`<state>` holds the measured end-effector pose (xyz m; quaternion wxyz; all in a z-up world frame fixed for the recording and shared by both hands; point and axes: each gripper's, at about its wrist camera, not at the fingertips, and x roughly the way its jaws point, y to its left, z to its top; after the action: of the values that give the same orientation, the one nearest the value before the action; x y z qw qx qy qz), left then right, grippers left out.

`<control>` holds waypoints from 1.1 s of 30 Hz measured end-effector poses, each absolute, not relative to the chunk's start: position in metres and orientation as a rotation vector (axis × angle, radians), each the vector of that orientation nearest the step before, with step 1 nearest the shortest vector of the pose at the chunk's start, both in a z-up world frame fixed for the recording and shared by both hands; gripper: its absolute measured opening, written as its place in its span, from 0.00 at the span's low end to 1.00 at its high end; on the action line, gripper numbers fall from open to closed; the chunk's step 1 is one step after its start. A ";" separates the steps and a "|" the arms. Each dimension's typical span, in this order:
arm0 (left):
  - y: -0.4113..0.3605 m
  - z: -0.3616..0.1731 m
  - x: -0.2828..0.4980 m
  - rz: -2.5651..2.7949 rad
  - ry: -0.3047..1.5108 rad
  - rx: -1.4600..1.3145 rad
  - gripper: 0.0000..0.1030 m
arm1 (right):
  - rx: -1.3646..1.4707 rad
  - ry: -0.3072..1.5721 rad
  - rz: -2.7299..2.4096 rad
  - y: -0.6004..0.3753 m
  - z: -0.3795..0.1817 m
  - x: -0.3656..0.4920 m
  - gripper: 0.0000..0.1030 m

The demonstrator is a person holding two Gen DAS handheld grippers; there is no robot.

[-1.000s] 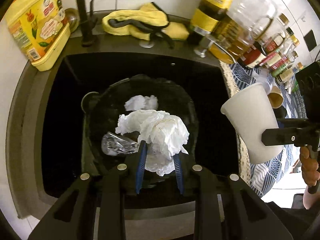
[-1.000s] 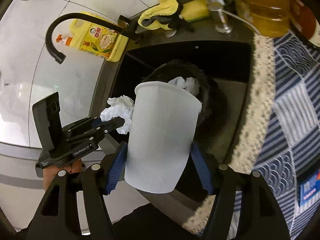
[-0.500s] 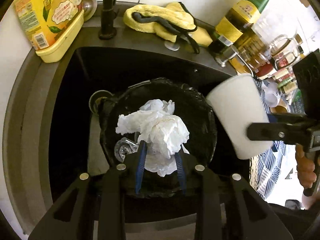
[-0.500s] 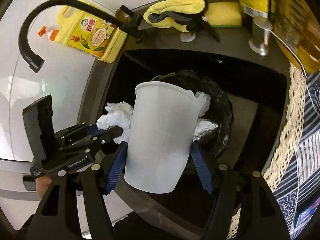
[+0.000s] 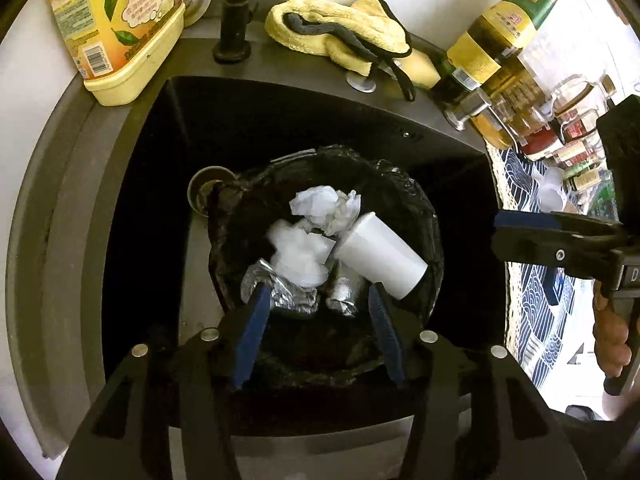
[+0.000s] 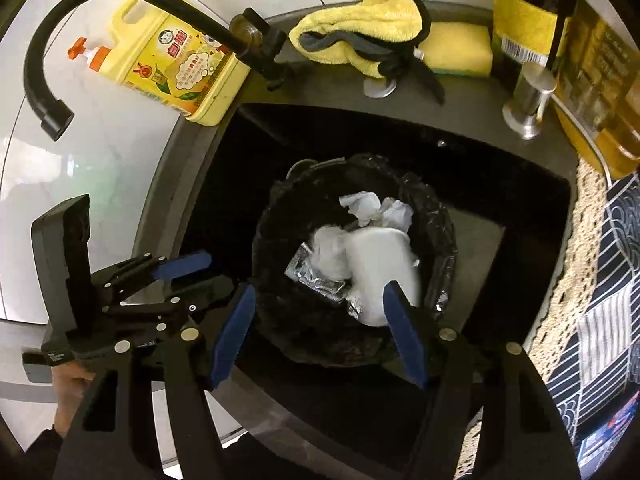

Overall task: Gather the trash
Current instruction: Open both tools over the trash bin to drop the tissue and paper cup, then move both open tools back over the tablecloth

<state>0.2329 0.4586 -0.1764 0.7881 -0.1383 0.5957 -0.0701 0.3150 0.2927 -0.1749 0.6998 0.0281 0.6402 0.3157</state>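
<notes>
Black plastic lines the round bin [image 5: 424, 216] that stands down in the dark sink basin [image 5: 136, 200], and all the rubbish lies inside it. A white paper cup [image 5: 380, 260] rests on its side at the right of the bin, its mouth toward the near right rim. Just left of the cup sits a crumpled white tissue [image 5: 300, 252], and a second wad of white crumpled paper [image 5: 324, 208] lies farther back, touching the cup's far end. Crinkled silver foil [image 5: 280, 296] pokes out beneath the tissue on the near side.

Above the bin's near rim hangs the left gripper [image 5: 318, 304], its blue-padded fingers [image 5: 252, 328] spread wide with nothing between them. The right gripper [image 6: 320, 300] hangs over the same bin, equally wide apart and empty; its right pad overlaps the cup in the right wrist view, but whether they touch cannot be told. From the left wrist view that same tool reaches in from the right, over the counter edge.

On the far sink ledge a black faucet [image 6: 120, 4] rises, with a yellow dish-soap jug [image 5: 116, 28] to its left and a yellow cloth with dark trim [image 5: 340, 28] to its right. Farther right stand a green-capped bottle with a yellow label [image 5: 500, 36] and a cluster of jars. A blue patterned mat with a lace edge [image 6: 600, 280] covers the counter on the right.
</notes>
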 end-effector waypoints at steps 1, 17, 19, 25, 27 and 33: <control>0.457 -0.176 0.233 -0.153 1.283 -0.293 0.48 | 0.056 1.417 0.700 0.291 -0.173 0.313 0.65; 0.423 -0.157 0.195 -0.166 1.258 -0.254 0.48 | 0.033 1.274 0.669 0.255 -0.134 0.273 0.66; 0.419 -0.153 0.190 -0.166 1.251 -0.250 0.48 | 0.024 1.250 0.657 0.248 -0.129 0.266 0.70; 0.404 -0.146 0.178 -0.171 1.237 -0.261 0.63 | 0.028 1.232 0.630 0.224 -0.125 0.252 0.72; 0.397 -0.145 0.175 -0.181 1.238 -0.269 0.63 | 0.047 1.236 0.621 0.212 -0.126 0.250 0.75; 0.369 -0.148 0.175 -0.204 1.267 -0.253 0.63 | 0.092 1.245 0.562 0.165 -0.132 0.249 0.81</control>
<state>0.1754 0.3694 -0.1482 0.7937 -0.1175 0.5892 -0.0949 0.2492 0.1648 -0.1322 0.7747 0.0426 0.5751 0.2595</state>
